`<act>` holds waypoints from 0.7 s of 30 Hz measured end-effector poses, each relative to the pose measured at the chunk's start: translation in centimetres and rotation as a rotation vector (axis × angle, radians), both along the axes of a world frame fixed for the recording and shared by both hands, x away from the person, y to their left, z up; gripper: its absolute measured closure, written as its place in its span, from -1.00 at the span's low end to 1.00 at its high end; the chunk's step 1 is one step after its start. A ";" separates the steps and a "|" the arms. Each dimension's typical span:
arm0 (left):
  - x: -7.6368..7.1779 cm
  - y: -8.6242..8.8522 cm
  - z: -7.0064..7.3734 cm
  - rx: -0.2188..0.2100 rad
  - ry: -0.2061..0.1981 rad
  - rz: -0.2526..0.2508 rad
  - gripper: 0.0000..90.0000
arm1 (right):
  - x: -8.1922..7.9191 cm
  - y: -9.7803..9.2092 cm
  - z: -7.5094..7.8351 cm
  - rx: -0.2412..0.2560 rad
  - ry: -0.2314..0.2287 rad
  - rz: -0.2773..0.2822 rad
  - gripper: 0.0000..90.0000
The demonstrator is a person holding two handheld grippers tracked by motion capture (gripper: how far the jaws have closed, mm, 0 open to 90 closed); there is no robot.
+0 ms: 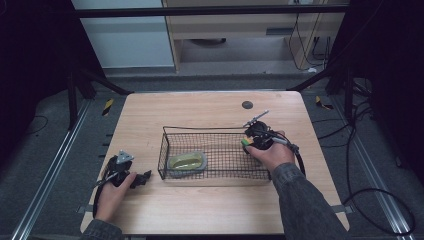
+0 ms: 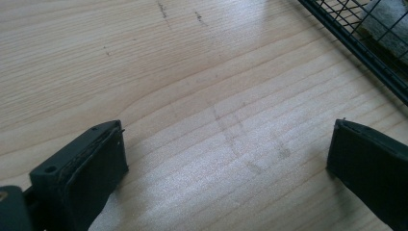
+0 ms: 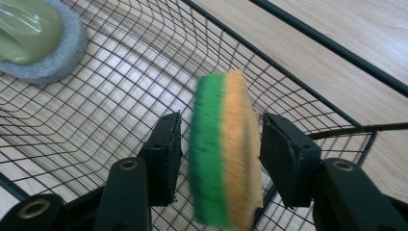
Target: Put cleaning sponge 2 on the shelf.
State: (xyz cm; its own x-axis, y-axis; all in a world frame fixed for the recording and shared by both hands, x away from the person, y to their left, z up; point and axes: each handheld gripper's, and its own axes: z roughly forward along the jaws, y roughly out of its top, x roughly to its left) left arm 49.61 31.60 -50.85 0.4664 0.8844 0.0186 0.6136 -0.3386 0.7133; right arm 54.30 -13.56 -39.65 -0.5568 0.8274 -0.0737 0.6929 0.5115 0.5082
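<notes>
The right gripper [image 3: 219, 159] hangs over the basket [image 1: 165, 150], jaws apart around a sponge [image 3: 223, 149] (blurred, probably falling) beside the brush [image 1: 187, 161] inside. The left gripper [image 2: 226, 163] rests open on the table [image 1: 200, 210], out of the way.

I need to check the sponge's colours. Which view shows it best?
The right gripper view: the sponge sits close up between the claw's jaws, its green and yellow layers clear, though blurred. In the high view it is a small green-yellow patch by the right hand.
</notes>
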 end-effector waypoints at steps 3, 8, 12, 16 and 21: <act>0.0 0.0 0.0 0.003 0.001 -0.002 -1.00 | -0.1 0.4 -0.1 0.005 0.006 0.008 0.06; 0.0 0.0 0.0 0.001 0.003 -0.001 -1.00 | -0.3 0.9 -0.2 0.008 0.012 0.027 0.00; 0.0 0.0 0.0 0.001 0.003 -0.001 -1.00 | -0.4 1.2 -0.2 0.011 0.018 0.030 -0.05; 0.0 0.0 0.0 0.001 0.003 -0.001 -1.00 | -0.5 1.4 -0.2 0.014 0.020 0.036 -0.11; 0.0 0.0 0.0 0.002 0.003 -0.002 -1.00 | -0.7 1.6 -0.3 0.013 0.019 0.038 -0.17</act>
